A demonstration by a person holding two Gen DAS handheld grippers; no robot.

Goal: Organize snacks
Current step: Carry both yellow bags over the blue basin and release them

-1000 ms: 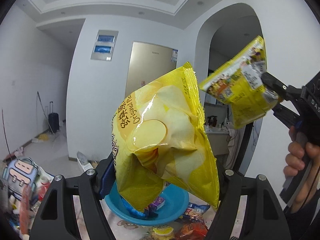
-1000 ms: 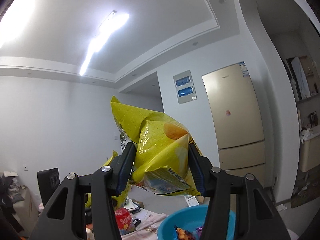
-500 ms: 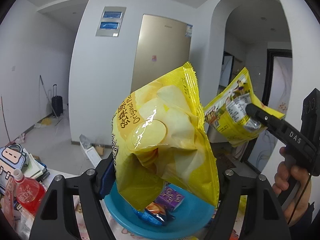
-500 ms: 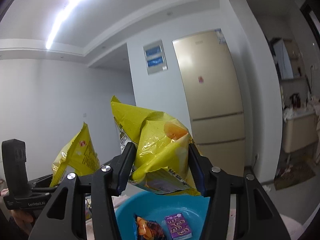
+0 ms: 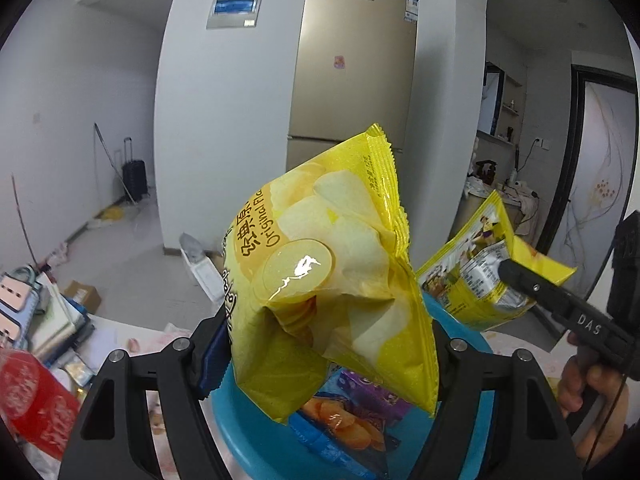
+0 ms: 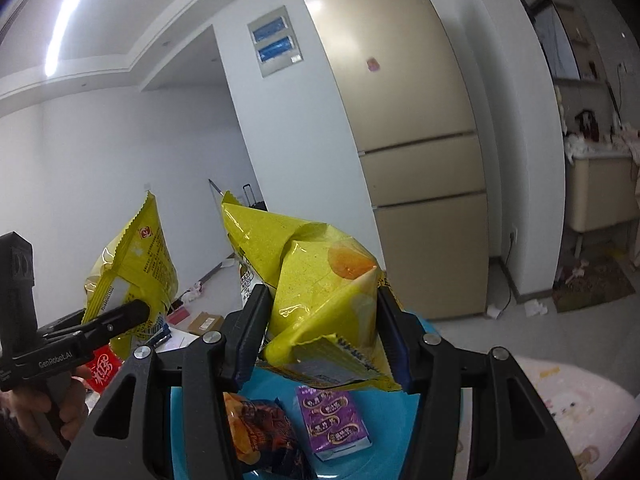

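Blue basin (image 5: 256, 436) lies directly below and ahead of both tools: left tool (image 5: 320, 344) clamps the large chip bag (image 5: 332, 280) (long axis upright), right tool (image 6: 320, 328) clamps the smaller yellow bag (image 6: 320, 292).

Both chip bags (image 5: 332, 280) (image 6: 320, 300) have come down over the blue bowl (image 6: 392, 420)
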